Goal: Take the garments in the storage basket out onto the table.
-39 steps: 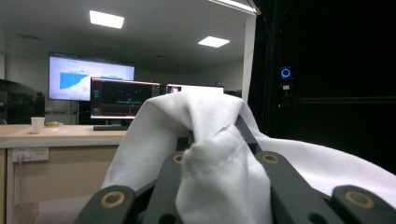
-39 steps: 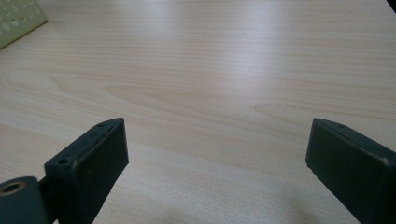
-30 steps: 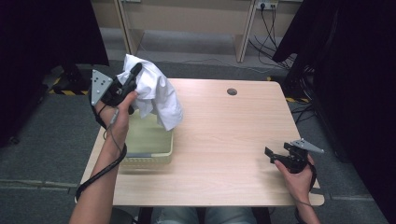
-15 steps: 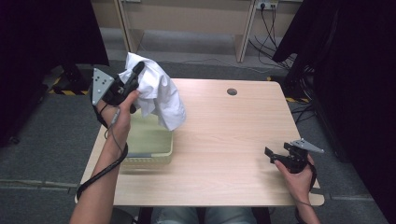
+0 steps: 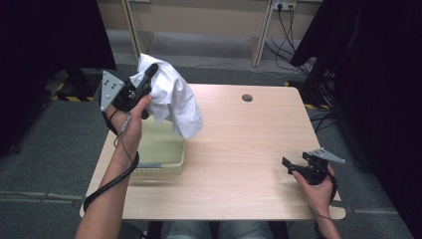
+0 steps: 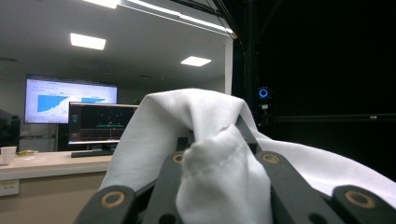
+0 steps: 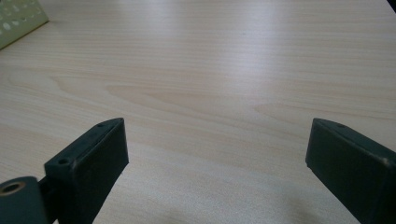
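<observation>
Spanning most of the high view, wooden tabletop (image 5: 239, 164), pale grain, rounded corners, round dark hole at far edge. Pale green basket (image 5: 158, 149) rectangular, perforated walls, sits at tabletop's left side. White cloth (image 5: 176, 102), soft, crumpled, hangs raised above basket's far end. Left tool (image 5: 149, 74) clenched on a bunched fold of the cloth, jaws nearly together, lifted off tabletop. Right tool (image 5: 286, 163) released, black jaws spread wide, nothing between them, low over bare wood near right front edge.

A pale wooden table (image 5: 239, 149) carries a light green basket (image 5: 159, 149) near its left edge.
</observation>
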Demonstrator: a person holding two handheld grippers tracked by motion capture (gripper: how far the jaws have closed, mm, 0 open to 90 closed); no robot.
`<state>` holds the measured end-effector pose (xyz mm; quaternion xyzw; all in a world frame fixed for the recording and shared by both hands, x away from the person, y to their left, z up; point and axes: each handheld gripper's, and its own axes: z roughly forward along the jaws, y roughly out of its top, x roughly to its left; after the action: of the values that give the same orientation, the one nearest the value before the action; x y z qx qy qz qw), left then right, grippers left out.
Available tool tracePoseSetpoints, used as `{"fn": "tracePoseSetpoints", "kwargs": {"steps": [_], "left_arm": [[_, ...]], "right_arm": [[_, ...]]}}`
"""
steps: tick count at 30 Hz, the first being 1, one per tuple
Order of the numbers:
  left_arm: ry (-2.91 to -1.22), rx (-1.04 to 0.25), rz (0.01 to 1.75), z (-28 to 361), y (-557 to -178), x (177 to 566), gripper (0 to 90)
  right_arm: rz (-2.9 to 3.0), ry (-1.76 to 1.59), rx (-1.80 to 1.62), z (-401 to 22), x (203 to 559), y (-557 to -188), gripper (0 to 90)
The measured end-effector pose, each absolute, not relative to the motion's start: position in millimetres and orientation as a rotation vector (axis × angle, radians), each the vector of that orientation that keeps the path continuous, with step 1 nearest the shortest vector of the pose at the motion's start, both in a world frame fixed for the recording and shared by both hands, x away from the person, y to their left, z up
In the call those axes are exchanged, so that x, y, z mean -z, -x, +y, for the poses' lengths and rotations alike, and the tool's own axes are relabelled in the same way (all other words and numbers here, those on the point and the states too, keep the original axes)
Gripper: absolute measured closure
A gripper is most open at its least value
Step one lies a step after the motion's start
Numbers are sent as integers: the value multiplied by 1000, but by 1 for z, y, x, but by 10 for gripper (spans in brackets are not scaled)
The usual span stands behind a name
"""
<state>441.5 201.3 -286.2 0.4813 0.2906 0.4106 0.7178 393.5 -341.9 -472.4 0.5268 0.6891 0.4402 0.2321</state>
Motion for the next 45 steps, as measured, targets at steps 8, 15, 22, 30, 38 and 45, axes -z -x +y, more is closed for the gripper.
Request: {"fn": "tracePoseSetpoints", "kwargs": {"steps": [8,15,22,30,38,45], "left_arm": [[-1057,-894,622,193,-441,280,829],[-1057,-878,604,184,-441,276,829],[-1064,-862,586,174,-441,275,829],[-1071,-845,572,163,-443,273,828],[-1071,-823,566,152,-445,275,829],[-1079,-808,556,142,-446,275,829]], "right_arm": [[1894,-1449,-1210,-342,472,-394,62],[1893,-1449,-1213,-342,472,-393,62],[1891,-1445,-1215,-342,472,-393,61],[1885,-1443,-1219,-342,472,-392,61],[1864,-1418,-1230,-341,472,-389,65],[1848,-1398,-1222,-342,471,-388,65]]}}
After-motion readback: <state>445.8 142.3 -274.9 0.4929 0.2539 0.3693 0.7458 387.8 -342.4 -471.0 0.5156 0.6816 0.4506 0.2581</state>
